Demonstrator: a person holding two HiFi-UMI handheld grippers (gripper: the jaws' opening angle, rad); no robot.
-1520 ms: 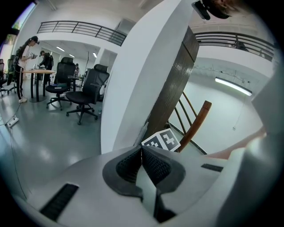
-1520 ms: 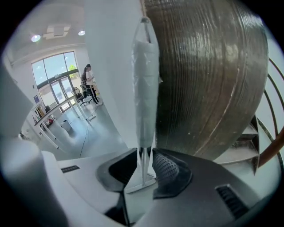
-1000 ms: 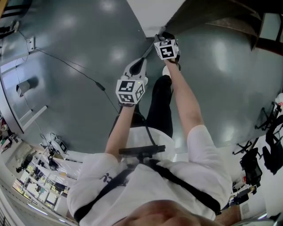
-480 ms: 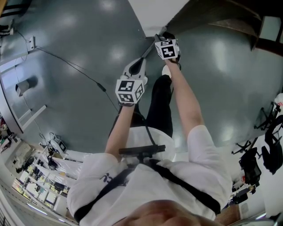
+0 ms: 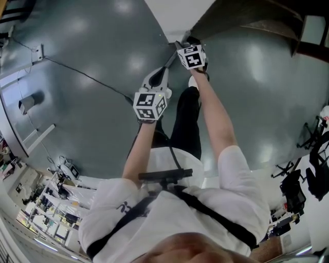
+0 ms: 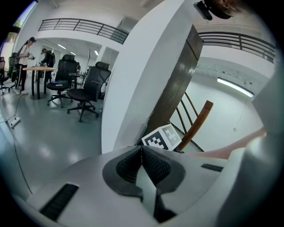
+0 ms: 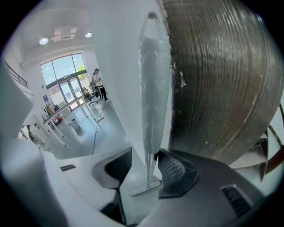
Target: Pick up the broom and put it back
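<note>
Reaching out over the grey floor (image 5: 92, 41), the left gripper (image 5: 162, 72) and right gripper (image 5: 185, 43) pointed, in the head view, at a white pillar (image 5: 175, 15) just ahead. The left gripper view showed its jaws pressed together on nothing, with office chairs (image 6: 86, 88) off to its left and a dark stair panel (image 6: 177, 84) ahead. In the right gripper view the jaws had just been opening and stood spread, the broom (image 7: 153, 88) upright between them against the pillar, with the panel at its right.

Bright, even indoor light. Soft glare spots on glossy floor (image 5: 82, 25) both sides of white pillar (image 5: 177, 18). Heavy fisheye bending, dark corners, close parts soft.
</note>
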